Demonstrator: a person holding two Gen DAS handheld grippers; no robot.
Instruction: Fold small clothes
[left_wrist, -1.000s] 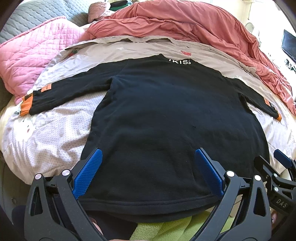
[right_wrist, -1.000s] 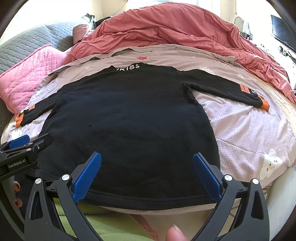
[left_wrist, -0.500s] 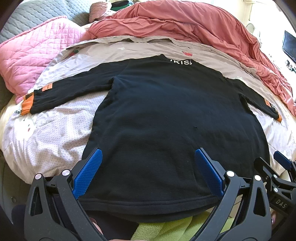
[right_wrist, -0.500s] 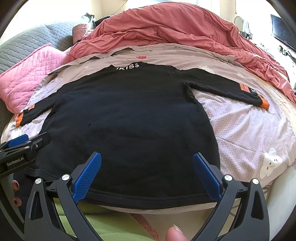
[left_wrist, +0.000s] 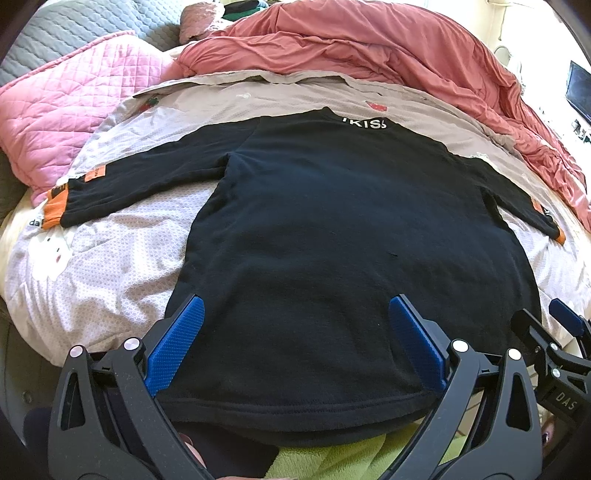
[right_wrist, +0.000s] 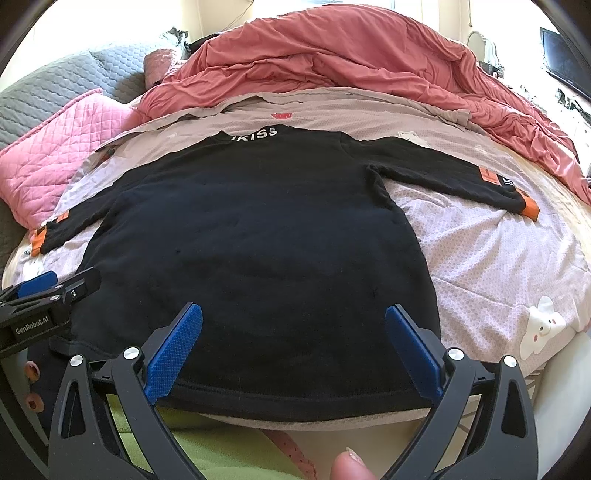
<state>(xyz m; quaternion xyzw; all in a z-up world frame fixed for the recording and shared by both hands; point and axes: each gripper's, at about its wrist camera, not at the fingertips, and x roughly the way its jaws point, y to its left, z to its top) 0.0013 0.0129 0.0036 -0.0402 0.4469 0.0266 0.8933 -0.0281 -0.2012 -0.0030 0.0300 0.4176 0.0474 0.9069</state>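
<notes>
Nothing is shifting since a second ago: both the left gripper (left_wrist: 295, 328) and right gripper (right_wrist: 293, 332) are hovering wide apart over the black top's (left_wrist: 351, 229) hem (folding not begun).

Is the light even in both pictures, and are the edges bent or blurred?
Left wrist view: sharp, but the black shirt shows little detail and the bed bulges from fisheye. Right wrist view: the top strip is overexposed above the red duvet; corners are dark.
</notes>
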